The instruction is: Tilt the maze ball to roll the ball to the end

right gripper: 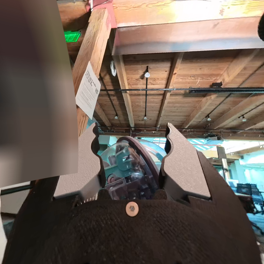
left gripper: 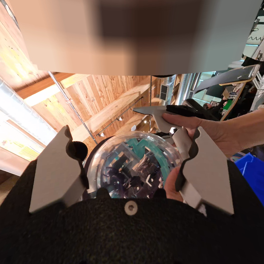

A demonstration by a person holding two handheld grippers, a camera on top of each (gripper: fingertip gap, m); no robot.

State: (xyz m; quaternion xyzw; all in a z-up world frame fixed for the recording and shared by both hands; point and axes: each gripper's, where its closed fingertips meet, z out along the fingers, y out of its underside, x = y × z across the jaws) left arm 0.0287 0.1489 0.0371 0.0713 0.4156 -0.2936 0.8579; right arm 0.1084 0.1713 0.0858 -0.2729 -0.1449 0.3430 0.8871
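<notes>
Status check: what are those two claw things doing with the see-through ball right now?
Left gripper and right gripper both clamp the clear plastic maze ball, raised toward the wooden ceiling. Nothing in the way.

A clear maze ball (left gripper: pixel 132 164) with teal and purple tracks inside is seen between the wide-spread fingers of the left claw (left gripper: pixel 132 128). At three o'clock, a hand (left gripper: pixel 214 132) is wrapped around the right claw (left gripper: pixel 154 124), just beside the ball. A wooden plank ceiling (left gripper: pixel 100 92) is seen at twelve o'clock, a blue bin (left gripper: pixel 248 164) at four.
</notes>
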